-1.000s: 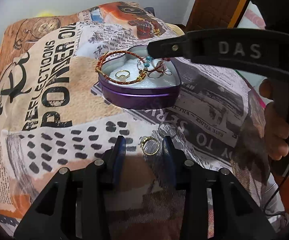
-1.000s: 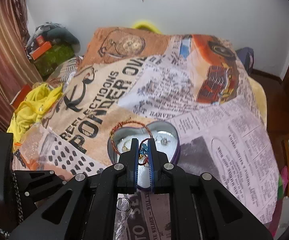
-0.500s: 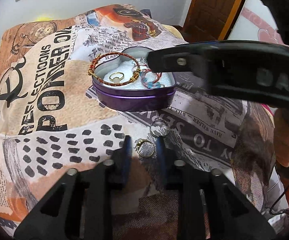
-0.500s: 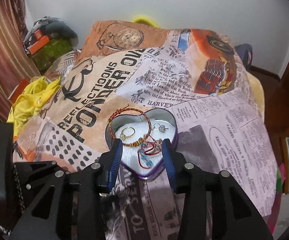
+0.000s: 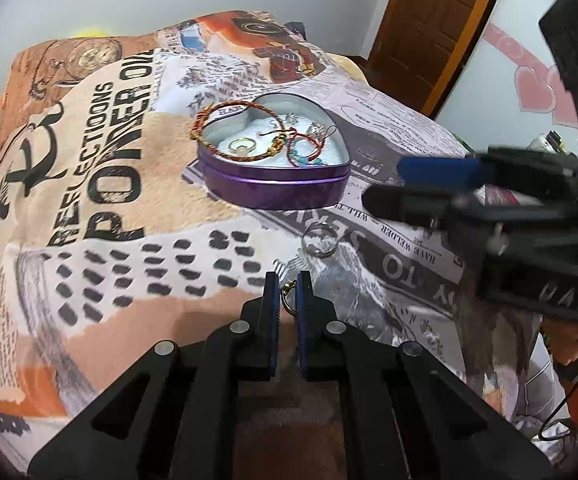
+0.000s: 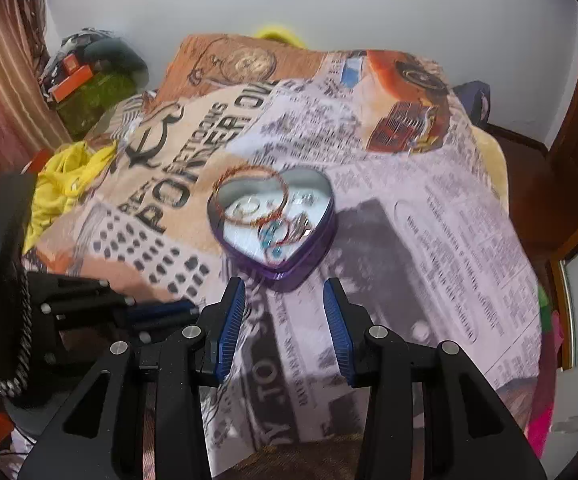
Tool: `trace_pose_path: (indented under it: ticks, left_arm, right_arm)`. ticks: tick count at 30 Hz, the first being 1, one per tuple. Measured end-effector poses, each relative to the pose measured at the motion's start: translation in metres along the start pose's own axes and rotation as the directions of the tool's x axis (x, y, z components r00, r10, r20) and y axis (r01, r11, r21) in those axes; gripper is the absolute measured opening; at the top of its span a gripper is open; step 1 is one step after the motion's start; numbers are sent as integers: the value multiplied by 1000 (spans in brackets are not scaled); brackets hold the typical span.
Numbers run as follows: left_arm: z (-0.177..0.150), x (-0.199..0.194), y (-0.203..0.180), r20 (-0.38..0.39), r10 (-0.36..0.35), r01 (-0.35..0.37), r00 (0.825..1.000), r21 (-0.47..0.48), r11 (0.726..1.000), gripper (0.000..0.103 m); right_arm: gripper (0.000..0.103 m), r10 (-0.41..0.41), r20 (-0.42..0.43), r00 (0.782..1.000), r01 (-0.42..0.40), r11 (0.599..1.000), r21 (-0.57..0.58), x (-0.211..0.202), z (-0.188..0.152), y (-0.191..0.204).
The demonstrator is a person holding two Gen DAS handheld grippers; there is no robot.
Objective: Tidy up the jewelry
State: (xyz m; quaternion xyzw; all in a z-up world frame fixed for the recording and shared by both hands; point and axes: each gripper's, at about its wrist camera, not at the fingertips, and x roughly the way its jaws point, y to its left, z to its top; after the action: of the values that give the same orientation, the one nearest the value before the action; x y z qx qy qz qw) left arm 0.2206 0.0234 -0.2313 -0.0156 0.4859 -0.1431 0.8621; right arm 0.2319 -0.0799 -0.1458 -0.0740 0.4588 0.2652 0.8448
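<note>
The left tool (image 5: 288,294) has just been closing, and its pads now pinch one small gold ring (image 5: 288,300) that stands on edge between them. One silver ring (image 5: 320,241) lies on the blanket (image 5: 89,280) at about one o'clock from that tool, near it but not touching.

The right tool (image 6: 284,312) is partly open with nothing between its fingers. It is just short of the point of the one purple heart tin (image 6: 317,248), at six o'clock from it.

The tin sits near the middle of the bed, with lots of bare blanket all around. Inside it lie one big red-gold bangle (image 5: 233,128), one gold ring (image 5: 241,145), one blue bead loop (image 5: 303,152) and some small silver bits too tangled to count.
</note>
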Motion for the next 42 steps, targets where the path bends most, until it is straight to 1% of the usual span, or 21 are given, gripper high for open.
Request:
trace_pose_path:
  ticks: [4, 10, 15, 16, 19, 20, 22, 30, 42]
  left_arm:
    - [-4, -10, 7, 15, 12, -11, 1000, -15, 1000, 6]
    - [-8, -28, 18, 53, 24, -22, 998, -40, 999, 6]
    - [-8, -38, 26, 74, 35, -31, 997, -57, 998, 6]
    - [-9, -39, 27, 75, 36, -32, 997, -58, 998, 6]
    - [-9, -38, 29, 75, 36, -32, 996, -58, 998, 6]
    - [-9, -38, 29, 76, 39, -35, 996, -57, 998, 6]
    - [-9, -37, 29, 74, 40, -36, 996, -57, 998, 6]
    - [-2, -38, 24, 85, 43, -39, 995, -53, 998, 6]
    - [22, -51, 17, 144, 49, -41, 988, -62, 997, 6]
  right_arm:
    - [37, 14, -28, 1000, -14, 1000, -4, 8, -8, 8]
    - [37, 26, -62, 998, -27, 999, -27, 24, -10, 18]
    - [37, 9, -73, 997, -13, 998, -58, 33, -11, 28]
    - [36, 8, -71, 997, -12, 998, -64, 34, -11, 30]
    - [21, 4, -78, 997, -11, 997, -81, 36, -12, 34]
    - [20, 6, -82, 997, -13, 996, -86, 35, -12, 36]
    - [19, 15, -82, 996, -23, 996, -89, 34, -12, 37]
    - [19, 27, -42, 999, -30, 997, -76, 18, -11, 35]
    - [19, 31, 87, 996, -26, 998, -52, -19, 8, 26]
